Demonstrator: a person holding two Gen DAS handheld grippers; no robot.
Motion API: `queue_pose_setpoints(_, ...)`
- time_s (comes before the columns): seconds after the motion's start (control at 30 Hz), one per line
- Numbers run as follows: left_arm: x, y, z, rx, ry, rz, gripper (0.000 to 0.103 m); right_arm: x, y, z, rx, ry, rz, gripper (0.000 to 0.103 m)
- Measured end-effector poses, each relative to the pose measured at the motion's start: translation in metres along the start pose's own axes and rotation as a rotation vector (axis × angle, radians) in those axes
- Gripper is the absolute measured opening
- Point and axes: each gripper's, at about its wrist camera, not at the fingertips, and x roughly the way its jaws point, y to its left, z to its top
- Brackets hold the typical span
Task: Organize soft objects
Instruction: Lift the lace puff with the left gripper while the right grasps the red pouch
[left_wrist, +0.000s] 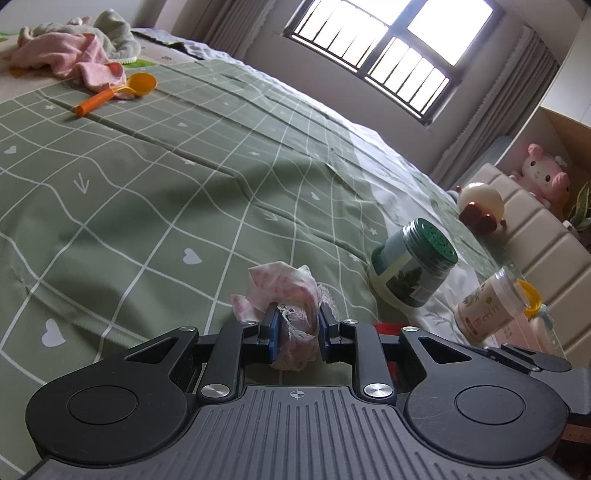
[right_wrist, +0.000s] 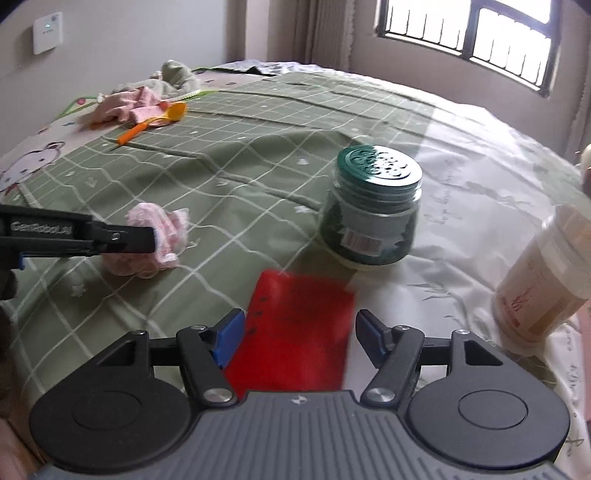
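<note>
My left gripper (left_wrist: 295, 328) is shut on a crumpled pink-and-white cloth (left_wrist: 284, 291) on the green checked bedspread (left_wrist: 147, 166). In the right wrist view the same cloth (right_wrist: 162, 236) lies at the left with the left gripper (right_wrist: 147, 236) clamped on it. My right gripper (right_wrist: 299, 332) is open and empty, its jaws on either side of a flat red item (right_wrist: 295, 332) on the bed. A pile of pink and grey-green cloths (left_wrist: 74, 44) lies at the far end of the bed; it also shows in the right wrist view (right_wrist: 147, 96).
A green-lidded jar (right_wrist: 373, 218) stands just beyond the red item. A beige cup (right_wrist: 543, 280) stands at the right. An orange spoon (left_wrist: 114, 92) lies by the cloth pile. A pink plush toy (left_wrist: 543, 173) sits on the headboard shelf. A window (left_wrist: 388, 48) is behind.
</note>
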Motion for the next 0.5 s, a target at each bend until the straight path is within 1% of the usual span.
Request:
queue_pose_setpoints(0.07, 0.0, 0.0, 0.0, 0.0, 0.0, 0.0, 0.024, -0.001, 0.0, 0.0, -0.015, -0.019, -0.045, 0.067)
queue_pose_setpoints(0.1, 0.0, 0.0, 0.0, 0.0, 0.0, 0.0, 0.024, -0.001, -0.002, 0.0, -0.016, -0.02, -0.043, 0.067)
queue_pose_setpoints(0.2, 0.001, 0.001, -0.001, -0.001, 0.001, 0.001, 0.024, 0.002, -0.007, -0.001, 0.031, 0.024, 0.03, 0.067)
queue_pose_setpoints(0.33, 0.001, 0.0, -0.002, 0.0, 0.003, 0.002, 0.024, 0.009, -0.014, -0.004, 0.121, 0.042, 0.007, 0.07)
queue_pose_setpoints(0.37, 0.001, 0.0, -0.002, -0.001, 0.003, 0.002, 0.024, 0.01, -0.015, -0.007, 0.144, 0.035, -0.001, 0.073)
queue_pose_setpoints(0.43, 0.001, 0.0, -0.002, -0.005, 0.004, 0.004, 0.024, 0.01, -0.017, -0.011, 0.182, 0.022, -0.006, 0.074)
queue_pose_setpoints(0.5, 0.002, 0.0, -0.002, -0.006, 0.004, 0.005, 0.024, 0.008, -0.015, -0.014, 0.181, 0.018, 0.011, 0.074)
